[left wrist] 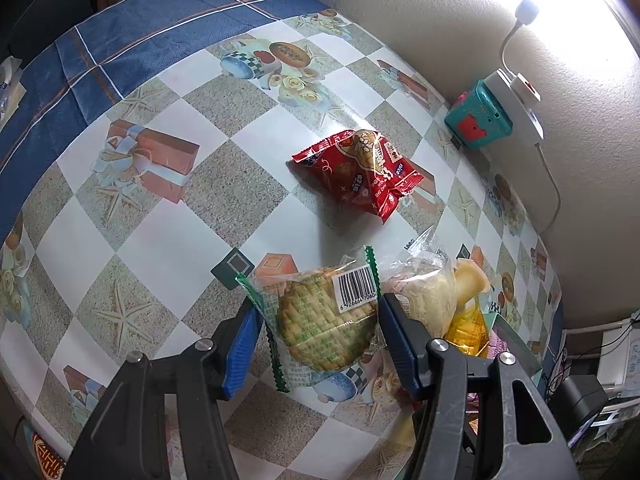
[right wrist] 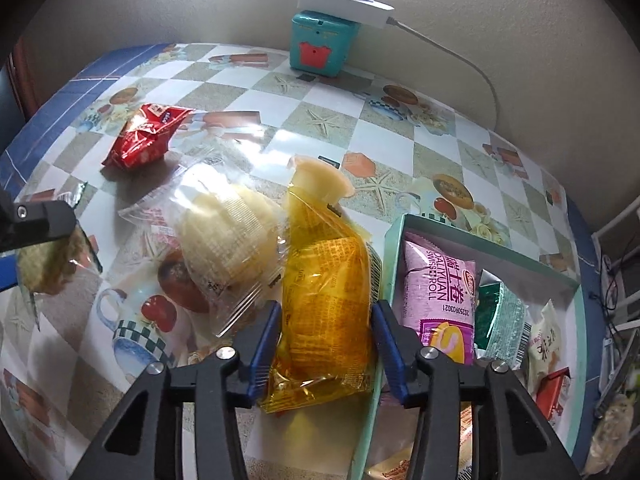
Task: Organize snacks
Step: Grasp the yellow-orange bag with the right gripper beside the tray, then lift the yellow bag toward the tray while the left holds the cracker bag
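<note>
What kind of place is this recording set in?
Probably a home, at a table against a wall: a patterned tablecloth, a power strip with a plug-in lamp, and snacks beside a box.

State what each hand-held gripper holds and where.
Left hand-held gripper: biscuit packet, by its side edges. Right hand-held gripper: yellow packet, around its lower half.

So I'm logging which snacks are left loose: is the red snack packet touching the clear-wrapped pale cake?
Apart. The left wrist view shows bare tablecloth between the red snack packet and the clear-wrapped pale cake.

left tool (left wrist: pixel 318 334) straddles clear green-edged round biscuit packet (left wrist: pixel 324 320) | red foil snack packet (left wrist: pixel 362 170) beyond on checkered table (left wrist: pixel 160 216)
</note>
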The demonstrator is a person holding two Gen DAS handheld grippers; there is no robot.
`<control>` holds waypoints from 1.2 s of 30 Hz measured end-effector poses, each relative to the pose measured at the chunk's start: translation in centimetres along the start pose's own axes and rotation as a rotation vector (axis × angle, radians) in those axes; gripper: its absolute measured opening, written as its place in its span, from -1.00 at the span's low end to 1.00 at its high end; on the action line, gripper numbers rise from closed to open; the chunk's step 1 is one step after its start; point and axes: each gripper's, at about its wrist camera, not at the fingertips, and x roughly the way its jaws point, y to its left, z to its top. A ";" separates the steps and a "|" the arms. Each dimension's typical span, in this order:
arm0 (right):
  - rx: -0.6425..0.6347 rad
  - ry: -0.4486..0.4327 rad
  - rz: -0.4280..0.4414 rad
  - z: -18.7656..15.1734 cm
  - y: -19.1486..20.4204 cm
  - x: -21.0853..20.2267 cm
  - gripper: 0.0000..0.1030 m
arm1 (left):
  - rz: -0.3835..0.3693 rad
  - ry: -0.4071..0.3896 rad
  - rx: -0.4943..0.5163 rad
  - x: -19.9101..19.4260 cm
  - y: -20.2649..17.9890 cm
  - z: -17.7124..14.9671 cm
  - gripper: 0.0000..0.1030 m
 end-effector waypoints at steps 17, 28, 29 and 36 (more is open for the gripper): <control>0.148 0.025 0.168 0.0 -2.3 -0.9 -0.20 | -0.018 -0.030 -0.019 -1.2 0.3 0.4 0.19; 0.220 -0.010 0.259 0.2 -3.9 -3.4 -0.21 | -0.034 -0.046 -0.015 -1.9 0.1 0.5 0.19; 0.227 -0.013 0.263 0.2 -4.1 -3.6 -0.21 | -0.035 -0.047 -0.014 -2.0 0.0 0.5 0.19; 0.267 -0.038 0.263 0.2 -5.6 -5.3 -0.21 | -0.038 -0.068 0.009 -2.8 -0.7 0.4 0.19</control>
